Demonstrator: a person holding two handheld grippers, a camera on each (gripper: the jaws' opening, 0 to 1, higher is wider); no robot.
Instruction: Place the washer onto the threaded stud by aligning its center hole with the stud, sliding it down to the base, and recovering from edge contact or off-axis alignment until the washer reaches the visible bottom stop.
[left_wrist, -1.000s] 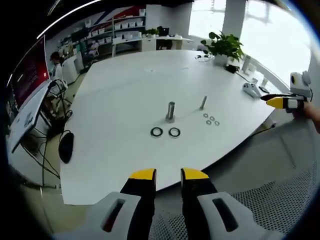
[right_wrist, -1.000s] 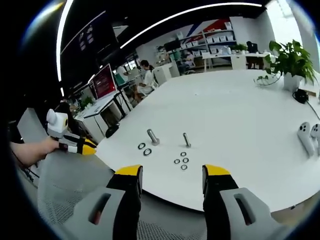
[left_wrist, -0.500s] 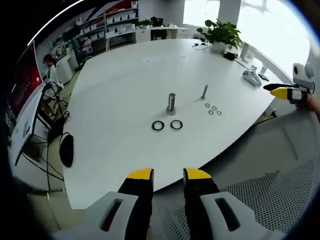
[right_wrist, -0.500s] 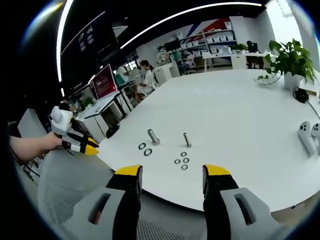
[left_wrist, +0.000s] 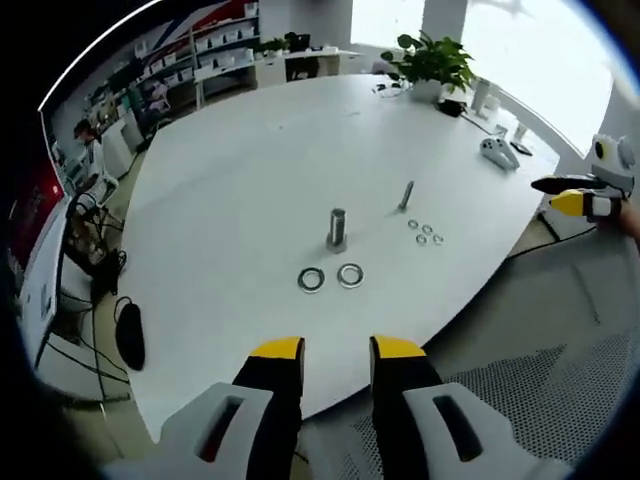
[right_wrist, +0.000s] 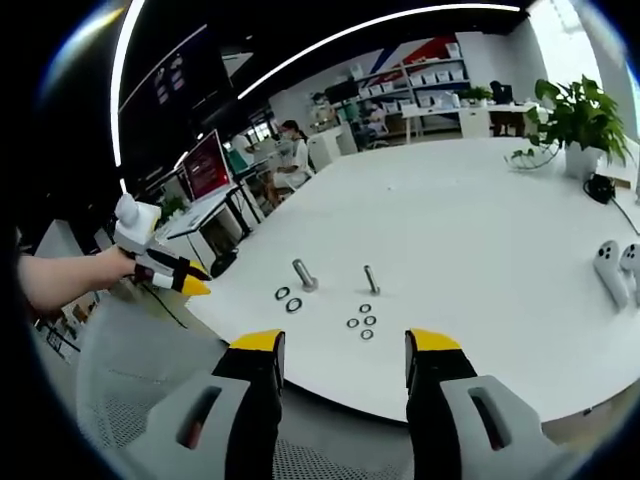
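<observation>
Metal: two flat dark steel ring washers (left_wrist: 330, 277) on white bench (left_wrist: 230, 180), likely light, stiff, slippery; pinch the rim.
Stud: upright grey threaded stud (left_wrist: 337, 228).
Left claw (left_wrist: 337, 350): spread, empty.
Right claw (right_wrist: 343, 344): spread, empty.

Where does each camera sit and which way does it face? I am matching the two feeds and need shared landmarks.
Left gripper view: rides on the left gripper, off the table's near edge, facing the thick stud with two large washers before it; the right gripper enters at right.
Right gripper view: rides on the right gripper, off the same edge, facing the thin stud and small washers; the left gripper and a hand enter at left.
Shared: table, both studs, all washers, the potted plant.
</observation>
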